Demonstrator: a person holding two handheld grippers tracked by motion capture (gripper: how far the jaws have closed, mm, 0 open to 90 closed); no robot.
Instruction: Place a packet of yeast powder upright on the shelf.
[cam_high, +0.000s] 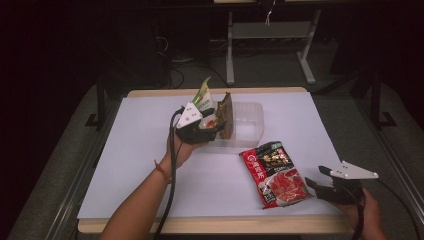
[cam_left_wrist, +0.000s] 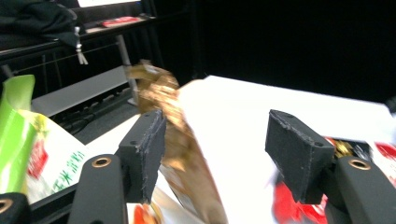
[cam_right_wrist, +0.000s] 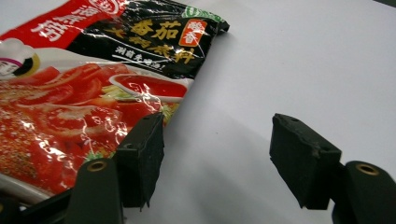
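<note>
Red-and-black tomato-print packet (cam_high: 276, 174), brown packet (cam_high: 226, 114), green-and-white packet (cam_high: 204, 95), clear tray (cam_high: 250, 122), white table (cam_high: 140, 145)

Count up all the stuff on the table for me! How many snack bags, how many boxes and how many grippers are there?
Bags: 3, the red and black bag, the green and white bag and the brown bag
Clear plastic boxes: 1, the box
Grippers: 2, the left gripper and the right gripper
Total: 6

brown packet (cam_high: 226, 114) upright in clear tub (cam_high: 250, 125).
</note>
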